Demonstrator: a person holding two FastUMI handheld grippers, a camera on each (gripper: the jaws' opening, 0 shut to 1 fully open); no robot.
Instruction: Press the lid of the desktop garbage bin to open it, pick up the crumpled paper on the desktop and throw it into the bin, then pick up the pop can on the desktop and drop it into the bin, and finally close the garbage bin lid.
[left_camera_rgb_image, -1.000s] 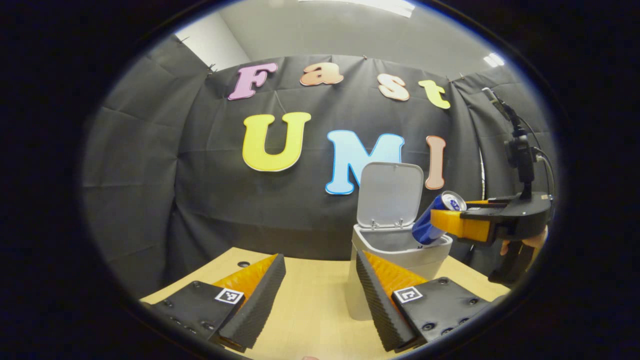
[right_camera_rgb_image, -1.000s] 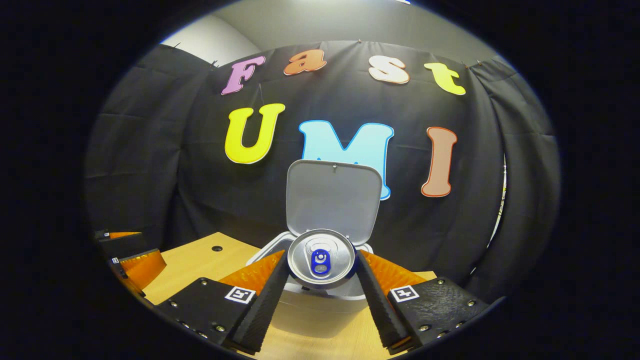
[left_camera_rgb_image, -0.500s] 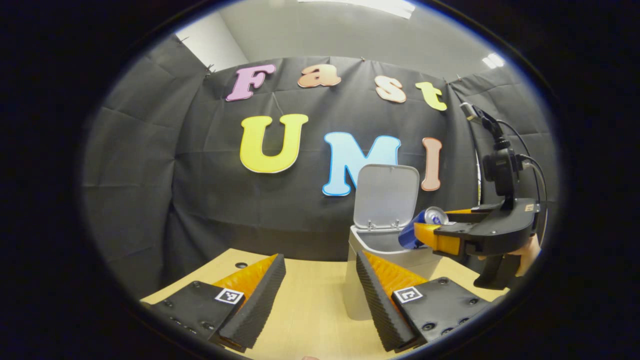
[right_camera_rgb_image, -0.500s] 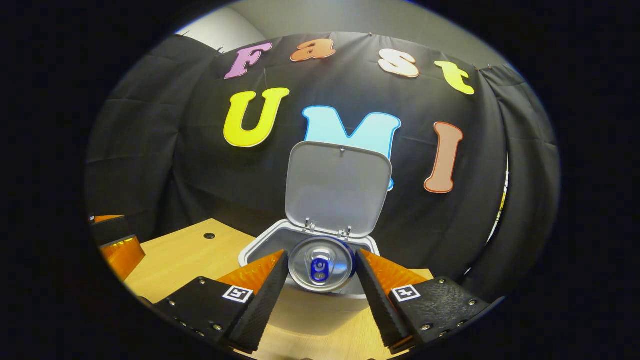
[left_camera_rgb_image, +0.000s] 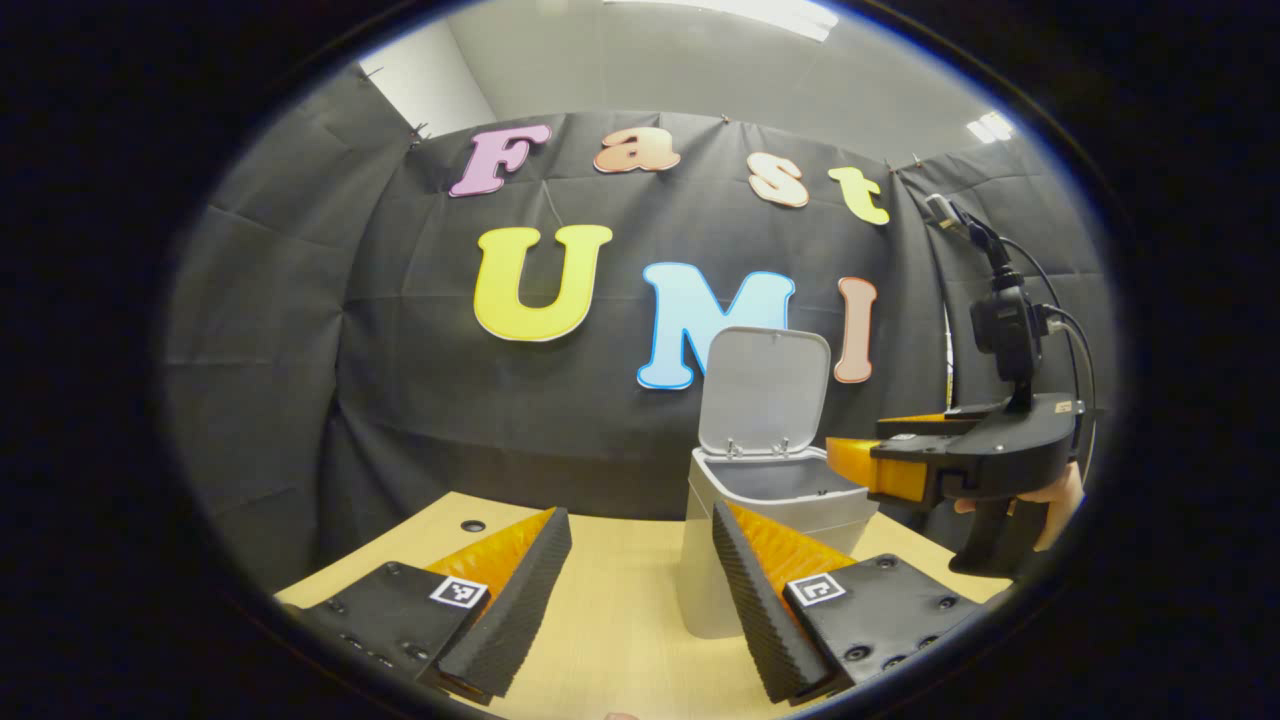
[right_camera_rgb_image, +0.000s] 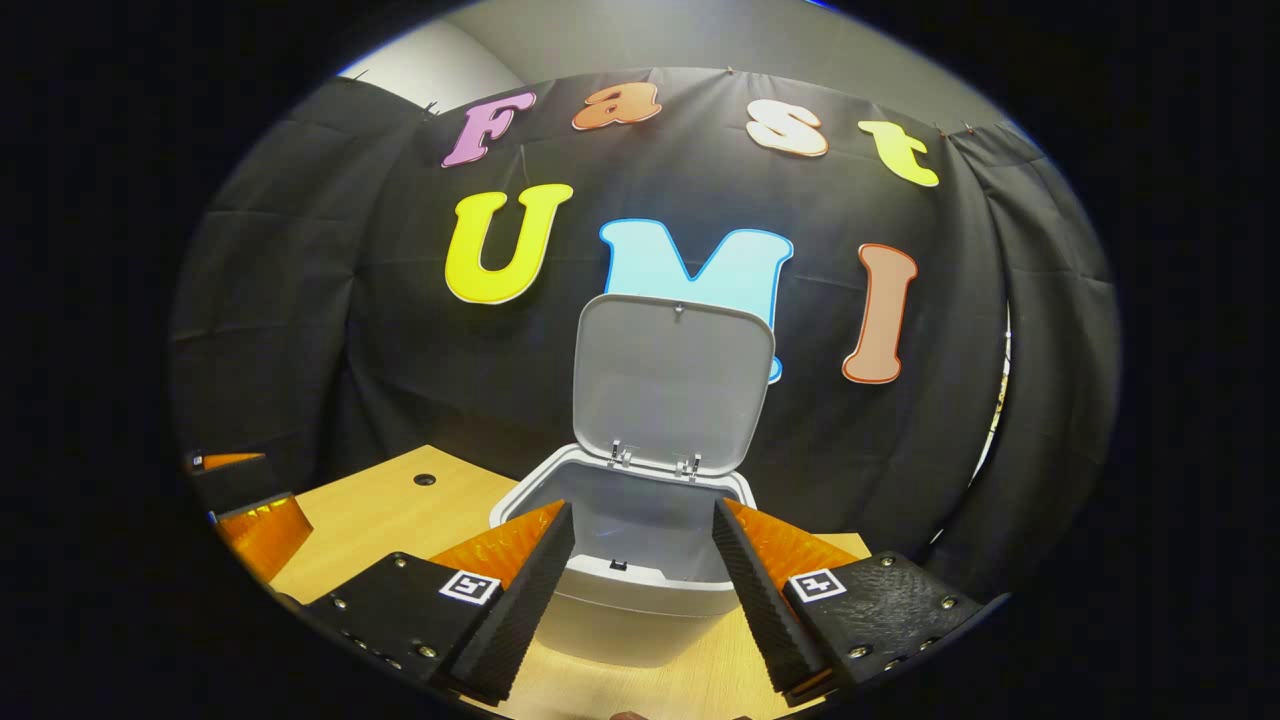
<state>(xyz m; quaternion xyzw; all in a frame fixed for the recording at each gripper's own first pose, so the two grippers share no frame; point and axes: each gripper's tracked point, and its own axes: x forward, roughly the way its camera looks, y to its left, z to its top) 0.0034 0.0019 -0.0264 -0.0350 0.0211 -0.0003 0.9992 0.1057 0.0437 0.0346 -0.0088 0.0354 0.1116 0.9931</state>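
Table: a pale wooden desktop (left_camera_rgb_image: 610, 620) carries the bin; a small dark round hole (left_camera_rgb_image: 472, 525) sits near its far left corner.
Room: black cloth wall (left_camera_rgb_image: 300, 330) hangs straight behind the table's far edge, with a plain ceiling and a light panel (left_camera_rgb_image: 760, 12) above.
Bin: one white garbage bin (right_camera_rgb_image: 640, 615) stands toward the back right of the table, near the far edge and the cloth.
Lid: one lid (right_camera_rgb_image: 672, 380), raised upright on its rear hinge, leaving the bin's mouth open; the part of the inside that shows looks bare grey.
Can and paper: neither lies on the desktop that is in view; whether they are down in the bin cannot be told.
Right gripper (right_camera_rgb_image: 640, 560): fingers spread wide with nothing between them, poised just above the front rim of the bin; in the left gripper view it hangs level at the bin's right, held by a hand (left_camera_rgb_image: 1050, 495).
Left gripper (left_camera_rgb_image: 640, 570): fingers apart and holding nothing, over the table in front of and left of the bin.
Open room: bare tabletop lies left of the bin and in front of it.
Count: one bin, one lid, two grippers.
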